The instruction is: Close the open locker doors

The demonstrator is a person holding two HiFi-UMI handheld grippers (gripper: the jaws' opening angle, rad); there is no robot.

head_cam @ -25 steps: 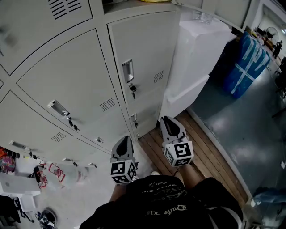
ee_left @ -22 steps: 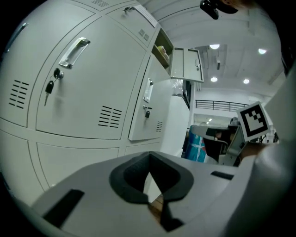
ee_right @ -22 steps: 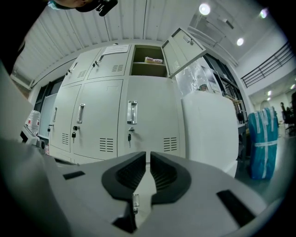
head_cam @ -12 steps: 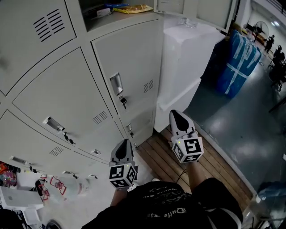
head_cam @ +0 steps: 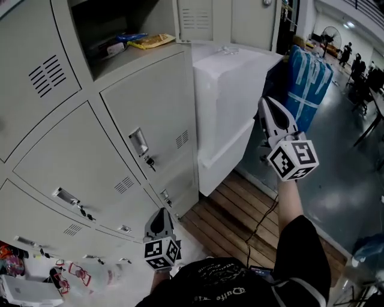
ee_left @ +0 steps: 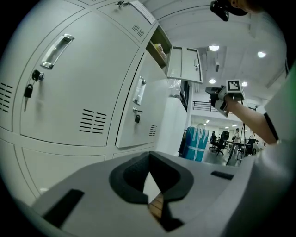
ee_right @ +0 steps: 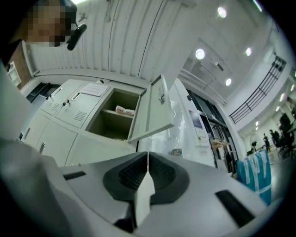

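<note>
A grey locker bank (head_cam: 120, 150) fills the left of the head view. Its upper compartment (head_cam: 114, 33) stands open with a snack packet (head_cam: 151, 41) on its shelf, and its door (head_cam: 195, 18) is swung out to the right. My right gripper (head_cam: 264, 103) is raised at arm's length, below and right of that door. Its jaws have just been closing and are now shut with nothing between them. It looks up at the open door (ee_right: 150, 109) and compartment (ee_right: 113, 113). My left gripper (head_cam: 162, 214) hangs low by the bottom lockers, shut and holding nothing.
A tall white wrapped block (head_cam: 225, 102) stands against the lockers' right end. A blue wrapped bundle (head_cam: 306, 75) is behind it. Wooden boards (head_cam: 234, 222) lie at my feet. Clutter (head_cam: 24, 288) sits at the lower left. The closed doors carry handles and padlocks (head_cam: 141, 144).
My right gripper has risen from knee height to well up beside the white block. The head view has tilted up, showing the open compartment. The left gripper has stayed low.
</note>
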